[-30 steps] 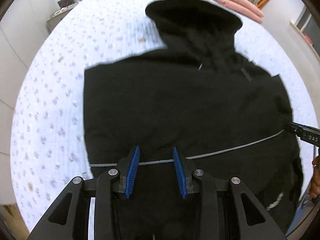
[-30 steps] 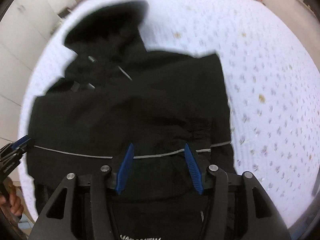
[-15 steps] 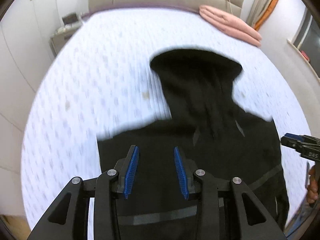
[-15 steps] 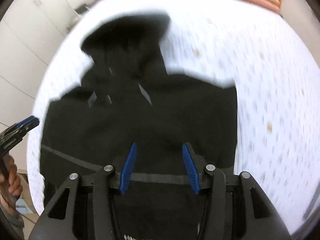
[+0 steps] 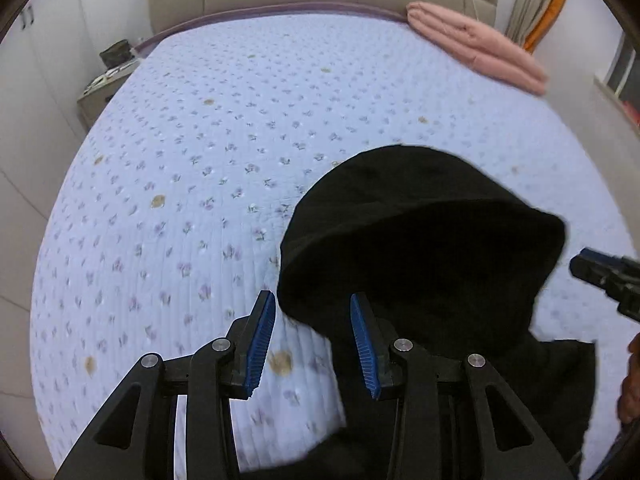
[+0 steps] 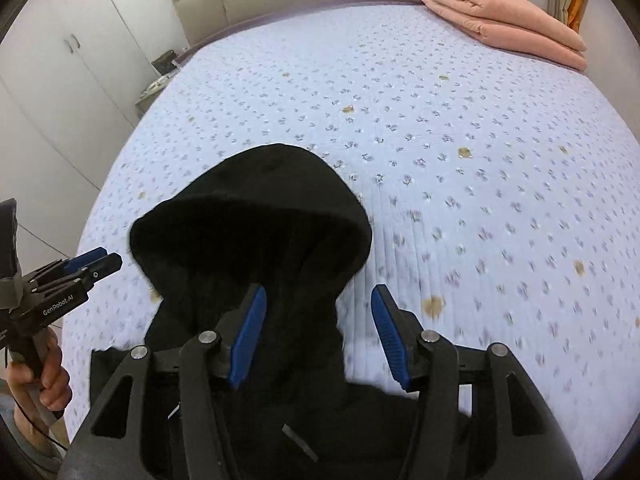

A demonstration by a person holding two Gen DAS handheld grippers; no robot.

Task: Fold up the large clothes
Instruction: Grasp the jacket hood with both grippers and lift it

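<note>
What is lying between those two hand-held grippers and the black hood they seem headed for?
Nothing visible. The left hand-held gripper and the right hand-held gripper, jaws opening and empty, hang over the black hooded jacket with only the bedspread around it. The folded pink blanket lies far off by the headboard.
</note>
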